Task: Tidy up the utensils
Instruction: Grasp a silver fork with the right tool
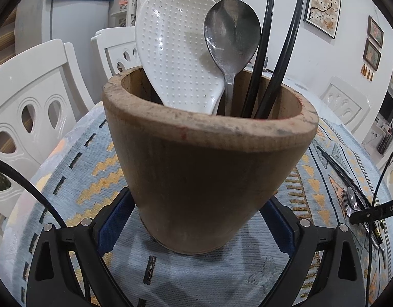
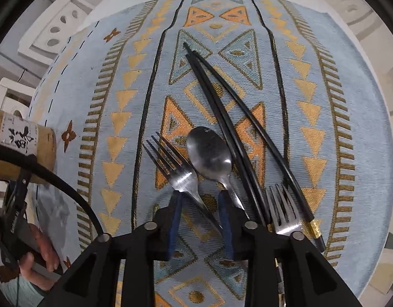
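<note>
My left gripper (image 1: 199, 197) holds a wooden utensil holder (image 1: 209, 168) by its base, a blue pad against each side. In it stand a white rice paddle (image 1: 176, 51), a metal spoon (image 1: 232, 33) and black chopsticks (image 1: 265, 51). On the patterned cloth lie a fork (image 2: 176, 168), a spoon (image 2: 209, 153), a pair of black chopsticks (image 2: 222, 107) and a second fork (image 2: 283, 209). My right gripper (image 2: 200, 197) points down over them. Its fingers straddle the first fork's handle, and the pads stand clear of it.
The blue and orange tablecloth (image 2: 119, 76) covers a round table. White chairs (image 1: 25, 97) stand around its far side. The holder (image 2: 22, 148) shows at the left edge of the right wrist view, with a person's hand (image 2: 43, 258) below it. Black cables cross both views.
</note>
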Demonstrator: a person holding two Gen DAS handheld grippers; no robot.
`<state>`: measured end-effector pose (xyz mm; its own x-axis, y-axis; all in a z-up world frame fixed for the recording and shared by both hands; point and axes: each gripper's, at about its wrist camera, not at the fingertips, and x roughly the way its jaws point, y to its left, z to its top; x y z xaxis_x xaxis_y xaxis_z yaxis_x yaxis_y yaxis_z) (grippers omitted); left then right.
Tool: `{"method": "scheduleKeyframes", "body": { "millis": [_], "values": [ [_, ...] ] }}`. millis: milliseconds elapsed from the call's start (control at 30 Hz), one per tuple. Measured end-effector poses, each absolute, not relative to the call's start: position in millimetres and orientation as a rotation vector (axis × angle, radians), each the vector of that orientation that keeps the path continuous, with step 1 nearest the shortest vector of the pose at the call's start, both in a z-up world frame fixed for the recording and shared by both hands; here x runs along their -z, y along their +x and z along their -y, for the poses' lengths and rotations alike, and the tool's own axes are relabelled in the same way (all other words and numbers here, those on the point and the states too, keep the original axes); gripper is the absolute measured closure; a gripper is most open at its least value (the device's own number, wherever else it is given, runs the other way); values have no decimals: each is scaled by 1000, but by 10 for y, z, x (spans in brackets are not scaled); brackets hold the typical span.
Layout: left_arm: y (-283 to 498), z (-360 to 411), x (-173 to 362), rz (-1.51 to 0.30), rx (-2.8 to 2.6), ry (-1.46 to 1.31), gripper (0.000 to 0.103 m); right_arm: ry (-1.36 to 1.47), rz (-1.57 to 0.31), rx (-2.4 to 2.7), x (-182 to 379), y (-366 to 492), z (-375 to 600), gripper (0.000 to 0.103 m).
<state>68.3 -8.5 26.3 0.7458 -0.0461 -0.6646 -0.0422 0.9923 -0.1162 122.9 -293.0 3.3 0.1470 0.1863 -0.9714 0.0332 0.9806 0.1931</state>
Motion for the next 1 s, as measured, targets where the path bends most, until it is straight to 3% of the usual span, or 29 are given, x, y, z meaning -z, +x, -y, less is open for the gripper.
{"method": "scheduleKeyframes", "body": {
  "millis": [67, 200, 300, 367, 500, 633, 700, 733, 1000],
  "values": [
    [687, 80, -263, -729, 4, -130, 7, 179, -1435, -93, -33, 1246, 2885, 67],
    [690, 70, -267, -725, 9, -141, 7, 188, -1496, 5, -17, 1211, 2733, 78],
    [704, 51, -267, -724, 14, -147, 7, 415, -1570, -12, 2, 1097, 2703, 88],
    [715, 32, -268, -723, 19, -156, 7, 575, -1573, -36, 32, 1028, 2709, 89],
    [700, -4, -262, -718, 29, -169, 6, 587, -1546, -25, -4, 979, 2676, 88],
    [708, -34, -261, -716, 36, -178, 6, 448, -1526, -45, -103, 982, 2480, 80],
    [714, -39, -261, -715, 37, -181, 6, 338, -1516, -64, -102, 1082, 2351, 62],
    [715, -38, -262, -715, 37, -181, 6, 280, -1512, -78, -100, 1105, 2258, 59],
    [728, -58, -265, -711, 41, -188, 6, 21, -1451, -124, -110, 1181, 1860, 59]
  ]
}}
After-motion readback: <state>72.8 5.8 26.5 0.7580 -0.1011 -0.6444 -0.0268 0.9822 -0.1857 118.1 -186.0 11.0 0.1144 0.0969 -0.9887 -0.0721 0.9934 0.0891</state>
